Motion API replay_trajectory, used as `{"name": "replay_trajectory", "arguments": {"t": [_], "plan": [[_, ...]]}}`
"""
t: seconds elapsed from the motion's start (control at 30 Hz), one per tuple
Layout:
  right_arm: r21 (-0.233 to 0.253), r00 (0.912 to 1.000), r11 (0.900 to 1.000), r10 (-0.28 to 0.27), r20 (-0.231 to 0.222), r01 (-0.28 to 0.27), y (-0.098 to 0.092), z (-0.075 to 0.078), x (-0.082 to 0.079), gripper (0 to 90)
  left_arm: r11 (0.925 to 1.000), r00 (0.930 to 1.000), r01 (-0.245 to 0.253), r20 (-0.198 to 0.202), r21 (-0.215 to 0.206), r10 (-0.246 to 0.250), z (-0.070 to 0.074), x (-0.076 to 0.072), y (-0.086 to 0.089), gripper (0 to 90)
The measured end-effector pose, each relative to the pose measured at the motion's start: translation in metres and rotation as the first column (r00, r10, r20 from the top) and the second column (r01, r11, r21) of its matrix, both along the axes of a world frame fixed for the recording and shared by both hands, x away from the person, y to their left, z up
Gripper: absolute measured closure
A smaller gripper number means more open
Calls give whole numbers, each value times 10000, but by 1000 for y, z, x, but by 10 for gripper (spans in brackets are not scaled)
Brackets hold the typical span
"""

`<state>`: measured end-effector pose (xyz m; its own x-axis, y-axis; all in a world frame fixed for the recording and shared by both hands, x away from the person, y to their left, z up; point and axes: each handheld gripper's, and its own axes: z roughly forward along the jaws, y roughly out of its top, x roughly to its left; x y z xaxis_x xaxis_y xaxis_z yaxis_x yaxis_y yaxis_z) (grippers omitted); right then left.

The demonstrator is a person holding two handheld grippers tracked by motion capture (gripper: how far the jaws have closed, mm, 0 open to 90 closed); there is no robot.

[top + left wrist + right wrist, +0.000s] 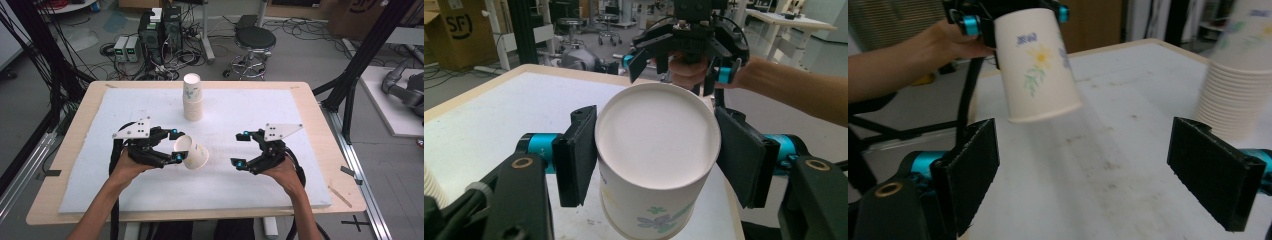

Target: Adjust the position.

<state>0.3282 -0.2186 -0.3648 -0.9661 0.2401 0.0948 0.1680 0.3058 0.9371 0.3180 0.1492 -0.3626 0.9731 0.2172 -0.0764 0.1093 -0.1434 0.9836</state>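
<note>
Holding a paper cup (192,151) tilted above the worktop (70,145), clamped in the left gripper (176,145).
Right gripper (241,149) waits with jaws apart; next, probably stacking it on the cup stack (193,97) near the far edge.

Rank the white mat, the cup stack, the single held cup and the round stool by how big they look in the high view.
1. White mat, largest by far.
2. Cup stack.
3 and 4. Round stool and single cup held in the left tongs look about alike; the stool stands farther back, so I won't rank them.
</note>
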Motion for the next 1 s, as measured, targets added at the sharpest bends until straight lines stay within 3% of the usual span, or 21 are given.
{"name": "replay_trajectory", "arguments": {"t": [0.17,0.43,0.8,1.0], "plan": [[32,9957,9957,922,60,-922,30,7,5,132,9999,9999,122,17,-84,-122,2,-3,-7,365],[-17,9834,9835,1809,-110,-1809,61,7,9,132,9997,9997,232,118,-123,-231,5,-5,-8,365],[-167,9703,9703,2407,-240,-2412,84,-2,10,143,9987,9992,382,164,-331,-377,13,-7,-12,365],[-210,9674,9674,2518,-277,-2524,91,-7,11,144,9982,9989,451,156,-396,-445,15,-8,-11,365]]}}
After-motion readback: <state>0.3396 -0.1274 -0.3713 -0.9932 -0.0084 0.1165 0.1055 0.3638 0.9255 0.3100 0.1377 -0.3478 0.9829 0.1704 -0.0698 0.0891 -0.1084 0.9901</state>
